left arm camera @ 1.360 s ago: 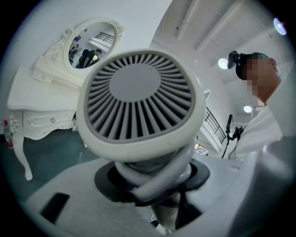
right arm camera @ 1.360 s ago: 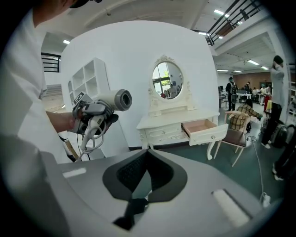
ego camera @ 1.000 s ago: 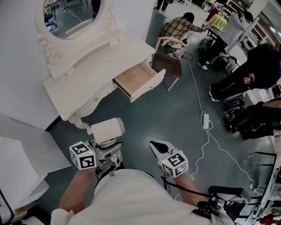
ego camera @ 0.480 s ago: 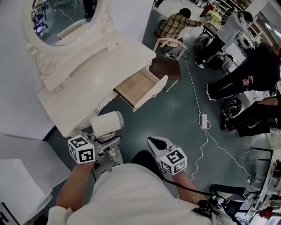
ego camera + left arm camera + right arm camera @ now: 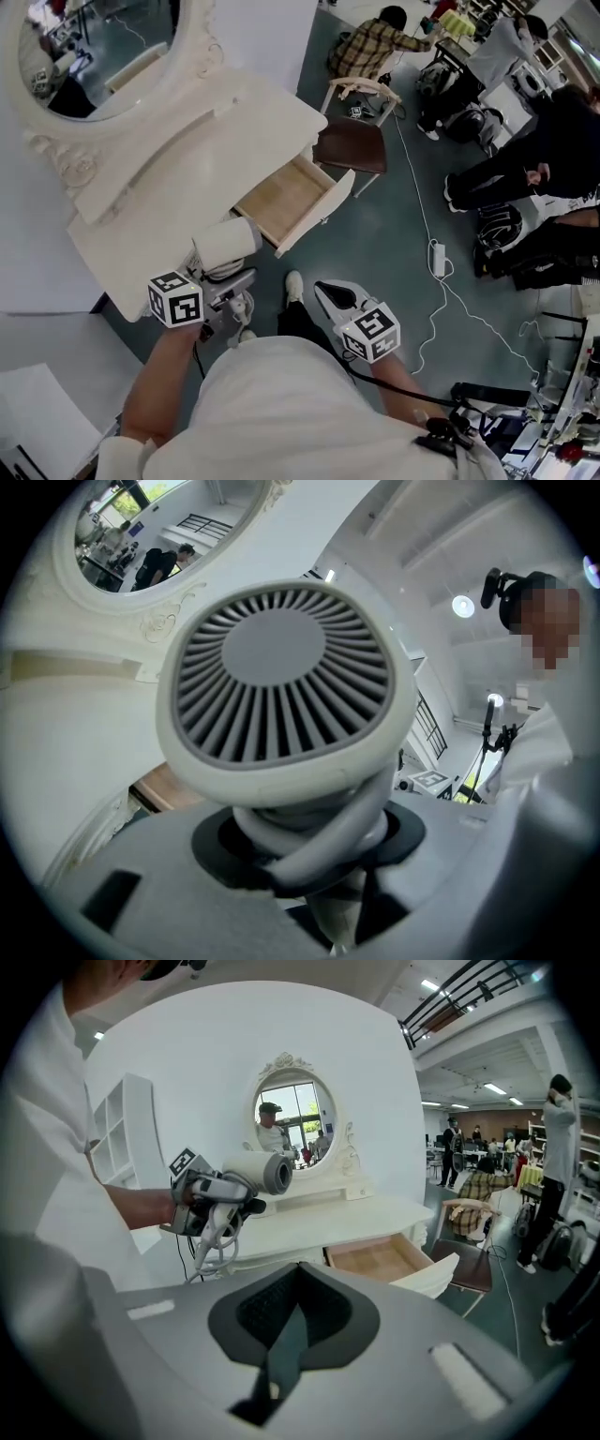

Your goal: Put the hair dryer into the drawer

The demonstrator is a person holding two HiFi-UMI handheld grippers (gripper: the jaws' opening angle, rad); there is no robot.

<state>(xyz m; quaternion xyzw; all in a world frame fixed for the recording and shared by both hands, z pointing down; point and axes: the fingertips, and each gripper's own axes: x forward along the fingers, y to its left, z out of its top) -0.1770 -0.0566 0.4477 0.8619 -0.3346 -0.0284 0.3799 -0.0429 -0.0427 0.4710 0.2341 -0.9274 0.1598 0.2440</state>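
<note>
The white hair dryer [image 5: 225, 246] with a grey grille [image 5: 281, 686] is held by its handle and coiled cord in my left gripper [image 5: 225, 277], which is shut on it. It hangs just in front of the white dressing table [image 5: 187, 159], left of the open drawer [image 5: 281, 192]. The drawer shows a bare wooden bottom [image 5: 375, 1258]. In the right gripper view the hair dryer [image 5: 258, 1174] is level with the tabletop. My right gripper [image 5: 336, 298] is shut and holds nothing, below the drawer's front.
An oval mirror [image 5: 84, 47] stands on the dressing table. A chair with a brown seat [image 5: 352, 145] is right of the drawer. A white cable and power strip [image 5: 436, 258] lie on the green floor. Several people and bags stand at the right.
Both grippers have moved toward the dressing table. The hair dryer is now close beside the open drawer. Neither gripper's jaws changed.
</note>
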